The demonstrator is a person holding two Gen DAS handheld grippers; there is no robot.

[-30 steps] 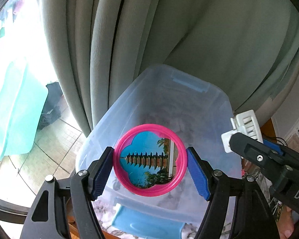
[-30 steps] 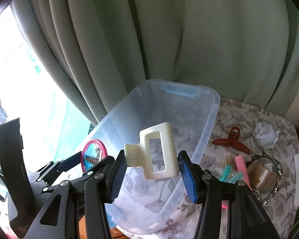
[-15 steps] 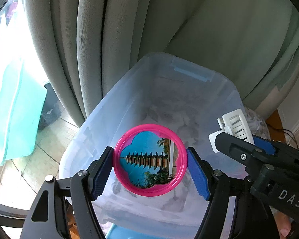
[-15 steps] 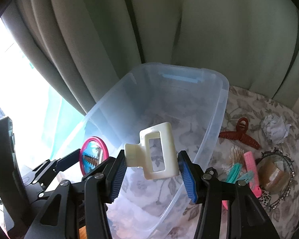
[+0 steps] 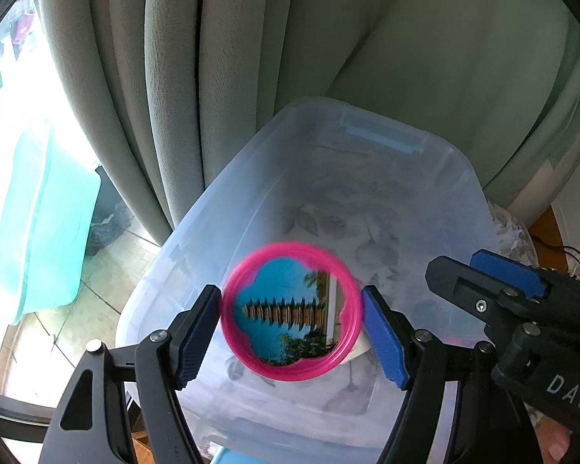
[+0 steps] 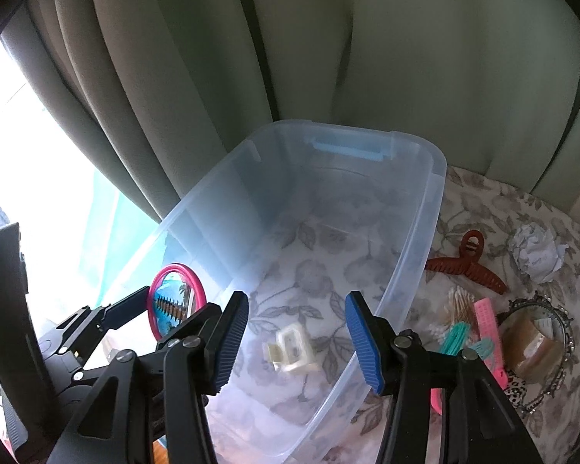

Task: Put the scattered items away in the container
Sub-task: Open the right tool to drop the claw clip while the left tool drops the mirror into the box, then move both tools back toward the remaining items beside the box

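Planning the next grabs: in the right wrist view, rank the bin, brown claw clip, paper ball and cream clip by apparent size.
1. Bin
2. Brown claw clip
3. Paper ball and cream clip look alike; not ranked.

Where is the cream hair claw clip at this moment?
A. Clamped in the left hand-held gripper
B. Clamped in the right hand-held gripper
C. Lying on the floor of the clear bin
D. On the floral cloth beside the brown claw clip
C: the cream claw clip lies inside the clear bin, below the open, empty right hand-held gripper.
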